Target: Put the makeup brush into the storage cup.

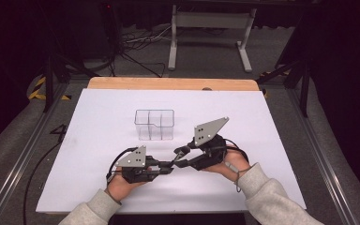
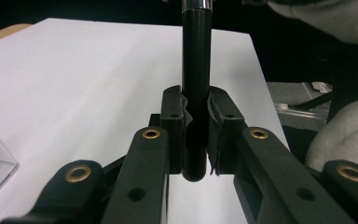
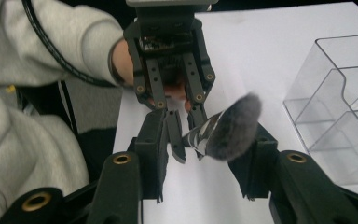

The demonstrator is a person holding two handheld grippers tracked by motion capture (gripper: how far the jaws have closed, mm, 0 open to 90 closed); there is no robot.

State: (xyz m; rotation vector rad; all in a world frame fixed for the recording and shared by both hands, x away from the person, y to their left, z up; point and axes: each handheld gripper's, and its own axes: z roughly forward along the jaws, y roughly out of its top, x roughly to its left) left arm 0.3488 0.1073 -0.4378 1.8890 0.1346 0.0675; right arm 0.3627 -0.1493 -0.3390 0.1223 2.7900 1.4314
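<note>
from above, your left gripper (image 1: 168, 165) and right gripper (image 1: 183, 154) meet over the bench (image 1: 98, 140), near the clear organizer (image 1: 154, 124). in the left gripper view, your fingers (image 2: 172, 126) clamp the brush handle (image 2: 196, 70), likely steadying it. in the right gripper view, your fingers (image 3: 154, 140) stand apart around the bristle head (image 3: 233, 126), probably ready to receive it.

A makeup brush (image 3: 223, 133) with a black cylindrical handle (image 2: 196, 88), a shiny silver ferrule and a fluffy grey head is being held clamped by its handle end between the jaws of the left tool (image 2: 196, 140), above the near middle of the white tabletop (image 1: 98, 140). It seems to be lying roughly level. A clear plastic organiser (image 1: 154, 124) with several compartments is standing upright nearer the tabletop's centre, apparently empty.
</note>
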